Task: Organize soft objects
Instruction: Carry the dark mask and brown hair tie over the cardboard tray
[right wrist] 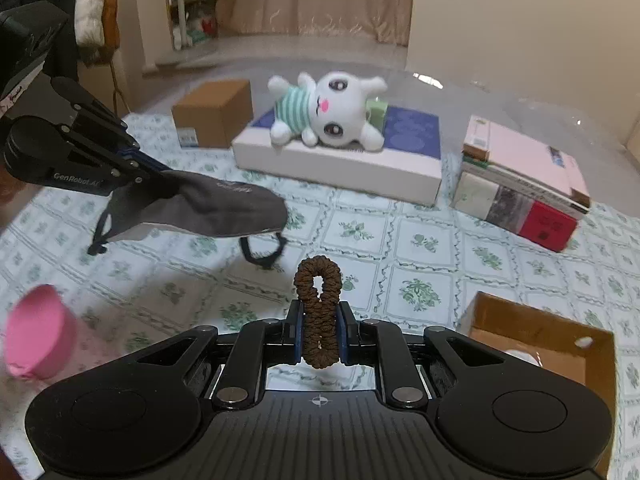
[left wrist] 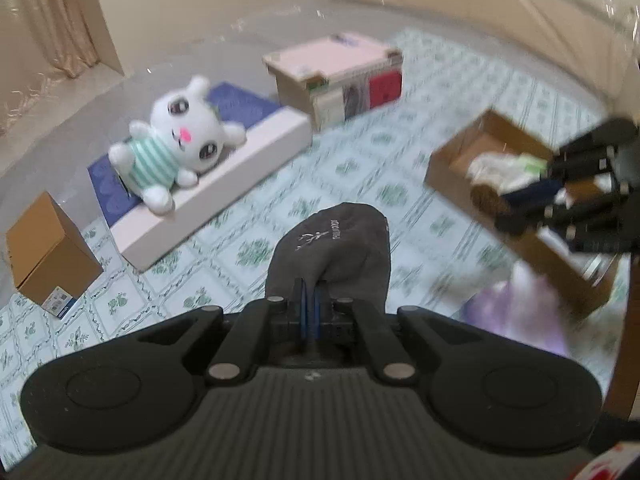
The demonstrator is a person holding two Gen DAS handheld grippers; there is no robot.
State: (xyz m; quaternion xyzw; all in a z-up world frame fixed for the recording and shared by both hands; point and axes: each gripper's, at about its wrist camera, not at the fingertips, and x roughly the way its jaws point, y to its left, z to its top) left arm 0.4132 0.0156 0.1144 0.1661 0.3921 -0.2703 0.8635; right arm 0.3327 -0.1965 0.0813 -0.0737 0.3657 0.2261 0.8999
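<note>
My left gripper [left wrist: 310,294] is shut on a grey cloth face mask [left wrist: 334,246] and holds it above the table; the mask with its black ear loops also shows in the right wrist view [right wrist: 208,210], hanging from the left gripper [right wrist: 154,174]. My right gripper [right wrist: 320,320] is shut on a brown hair scrunchie [right wrist: 319,308], held in the air. In the left wrist view the right gripper [left wrist: 516,210] hovers over an open brown cardboard box [left wrist: 460,156] holding soft items. The box corner also shows in the right wrist view [right wrist: 560,324].
A white plush bunny [right wrist: 328,110] lies on a flat white box [right wrist: 340,164]. A small brown carton [right wrist: 214,112] stands left of it, stacked boxes [right wrist: 524,184] right. A pink cup [right wrist: 38,338] is at the left. A lilac soft item [left wrist: 516,312] lies near the open box.
</note>
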